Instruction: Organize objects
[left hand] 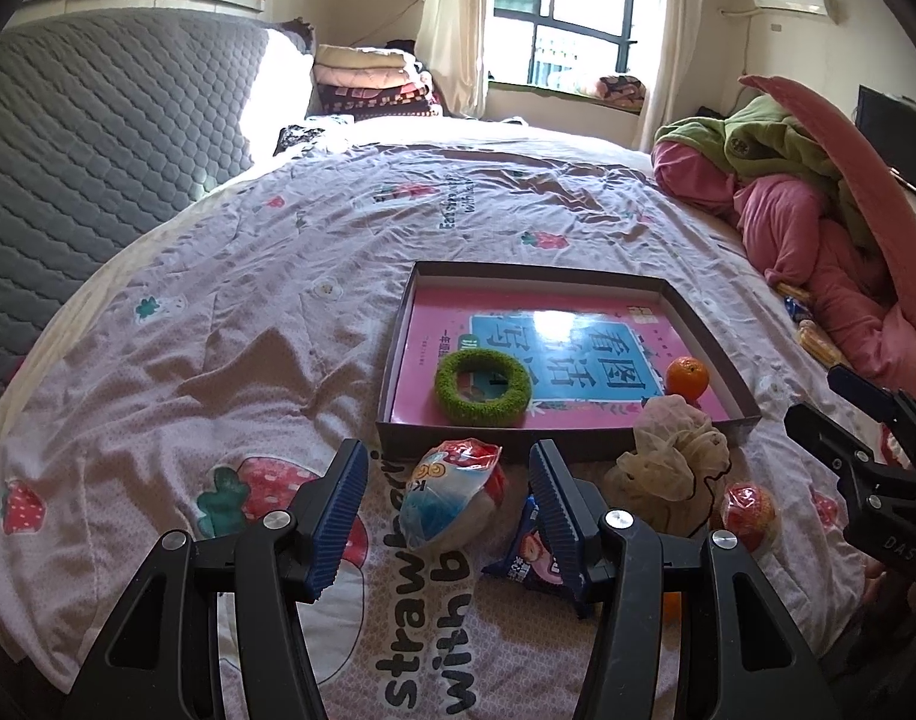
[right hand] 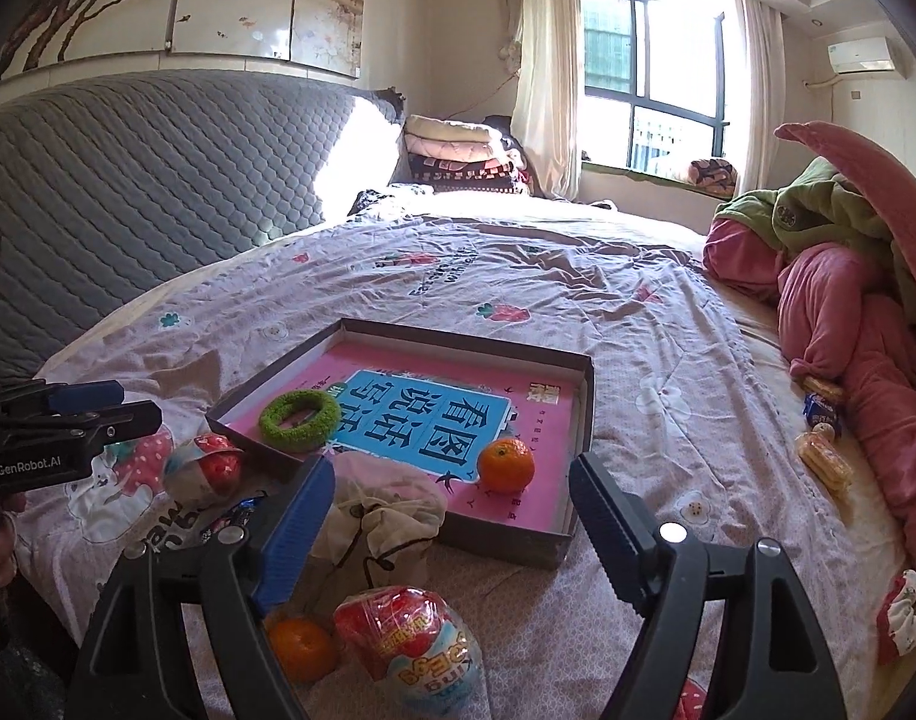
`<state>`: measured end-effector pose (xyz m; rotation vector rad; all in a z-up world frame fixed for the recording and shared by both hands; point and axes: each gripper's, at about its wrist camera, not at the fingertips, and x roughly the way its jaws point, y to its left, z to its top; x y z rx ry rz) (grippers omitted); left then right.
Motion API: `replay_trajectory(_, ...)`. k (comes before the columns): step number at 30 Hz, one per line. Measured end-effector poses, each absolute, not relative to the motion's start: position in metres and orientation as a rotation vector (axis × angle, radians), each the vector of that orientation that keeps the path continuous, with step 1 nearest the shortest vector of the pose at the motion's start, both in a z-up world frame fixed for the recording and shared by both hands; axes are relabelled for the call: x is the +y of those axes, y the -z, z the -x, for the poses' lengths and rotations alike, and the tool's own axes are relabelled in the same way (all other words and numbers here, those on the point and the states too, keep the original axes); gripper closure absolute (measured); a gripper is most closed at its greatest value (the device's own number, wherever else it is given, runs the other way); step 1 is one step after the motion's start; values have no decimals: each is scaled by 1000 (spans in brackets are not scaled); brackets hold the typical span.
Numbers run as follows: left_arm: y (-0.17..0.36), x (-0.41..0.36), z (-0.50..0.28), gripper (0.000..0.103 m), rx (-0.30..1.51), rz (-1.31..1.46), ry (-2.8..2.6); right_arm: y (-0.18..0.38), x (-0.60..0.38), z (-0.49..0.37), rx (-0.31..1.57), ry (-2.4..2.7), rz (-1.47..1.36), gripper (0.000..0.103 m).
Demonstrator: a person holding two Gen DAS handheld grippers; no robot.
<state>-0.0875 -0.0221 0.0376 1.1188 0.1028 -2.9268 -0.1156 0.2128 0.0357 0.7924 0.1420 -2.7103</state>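
Observation:
A shallow brown box on the bed holds a pink book, a green ring and an orange. My left gripper is open, straddling a red-and-white snack bag that its pads do not touch. A blue packet lies by its right finger. My right gripper is open and still widening, grasping nothing. A beige mesh pouch sits just ahead of it. Below lie another red snack bag and a loose orange.
A heap of pink and green bedding fills the right side, with yellow cracker packs and a floral scrunchie near it. A grey quilted headboard rises at the left. Folded blankets are stacked by the window.

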Motion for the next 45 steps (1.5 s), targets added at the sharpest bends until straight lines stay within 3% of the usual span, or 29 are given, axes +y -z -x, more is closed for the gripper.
replay_trajectory(45,-9,-14,40,45,-18,-1229,2936,0,221,49,169,2714,-903,22)
